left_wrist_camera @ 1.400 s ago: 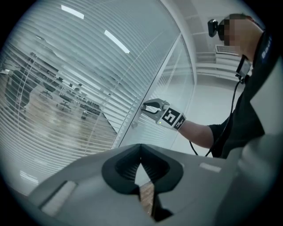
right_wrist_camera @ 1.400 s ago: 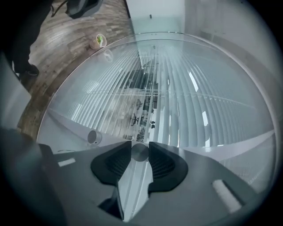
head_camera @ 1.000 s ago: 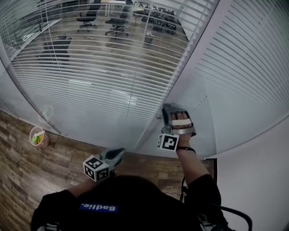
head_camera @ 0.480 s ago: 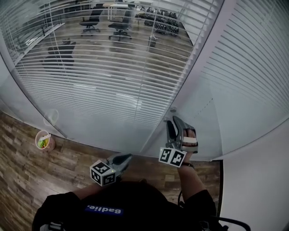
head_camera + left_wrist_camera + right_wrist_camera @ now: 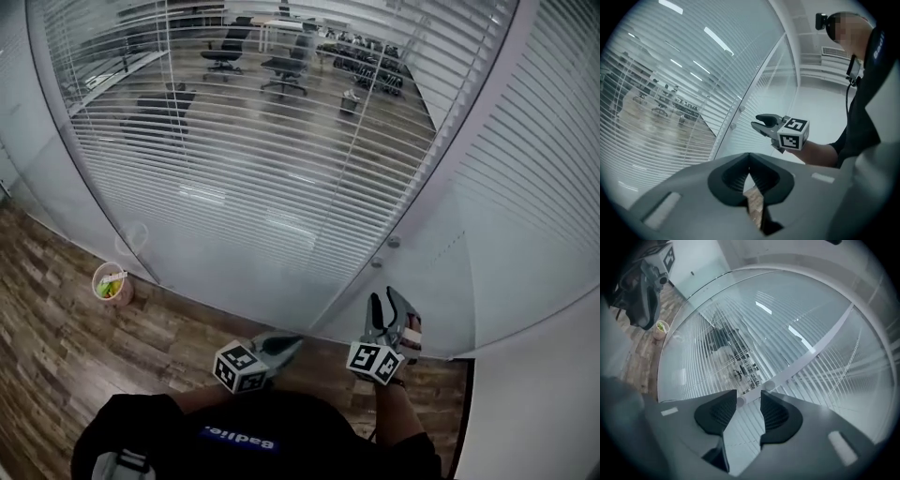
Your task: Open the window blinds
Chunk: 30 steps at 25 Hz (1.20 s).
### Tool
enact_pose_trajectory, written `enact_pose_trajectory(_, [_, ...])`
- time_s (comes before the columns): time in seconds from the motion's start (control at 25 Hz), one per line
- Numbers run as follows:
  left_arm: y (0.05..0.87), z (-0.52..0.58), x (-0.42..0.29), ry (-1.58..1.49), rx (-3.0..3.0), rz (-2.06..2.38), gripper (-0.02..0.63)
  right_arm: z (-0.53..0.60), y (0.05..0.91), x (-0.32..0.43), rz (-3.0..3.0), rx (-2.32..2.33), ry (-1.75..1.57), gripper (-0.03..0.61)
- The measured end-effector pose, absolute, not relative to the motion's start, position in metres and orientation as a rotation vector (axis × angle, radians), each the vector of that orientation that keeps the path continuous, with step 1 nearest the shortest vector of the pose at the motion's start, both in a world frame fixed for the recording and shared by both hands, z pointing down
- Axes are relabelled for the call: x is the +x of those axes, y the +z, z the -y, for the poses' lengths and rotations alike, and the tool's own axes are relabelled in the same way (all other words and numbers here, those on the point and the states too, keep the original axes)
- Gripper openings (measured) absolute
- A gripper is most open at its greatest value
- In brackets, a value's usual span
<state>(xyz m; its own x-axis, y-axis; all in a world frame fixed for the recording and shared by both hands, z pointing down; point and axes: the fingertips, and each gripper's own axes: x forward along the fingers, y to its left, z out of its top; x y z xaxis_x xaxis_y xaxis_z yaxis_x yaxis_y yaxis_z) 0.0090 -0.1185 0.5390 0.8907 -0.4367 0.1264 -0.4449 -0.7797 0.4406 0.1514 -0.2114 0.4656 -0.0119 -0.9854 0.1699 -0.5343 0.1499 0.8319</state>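
White slatted blinds [image 5: 253, 169] hang behind a glass wall; the left panel's slats stand open and an office shows through, while the right panel [image 5: 544, 159] looks closed. Two small round knobs [image 5: 394, 242] sit on the white post [image 5: 441, 178] between the panels. My right gripper [image 5: 384, 302] hangs below the knobs and clear of them. It is open; its jaws have just opened wide and eased in a little, with nothing between them. In the right gripper view the knobs [image 5: 769, 386] lie beyond the fingertips. My left gripper [image 5: 296, 339] is shut and empty, low and to the left.
A small cup [image 5: 111, 283] with green contents stands on the wood floor [image 5: 56, 328] by the glass at the left. Office chairs [image 5: 225, 52] are behind the glass. A plain white wall [image 5: 534, 394] closes the right side.
My right gripper has drawn back from the knobs toward the person and rolled from lying flat to standing on edge. The left gripper has shifted slightly right.
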Motion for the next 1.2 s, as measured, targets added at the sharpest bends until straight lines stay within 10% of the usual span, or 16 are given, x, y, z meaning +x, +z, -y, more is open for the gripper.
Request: enact_pose_trajectory(1.2, [0.521, -0.011, 0.075, 0.024, 2.625, 0.716, 0.0, -0.009, 0.542, 0.139, 2.381, 1.402, 0.009, 0.003])
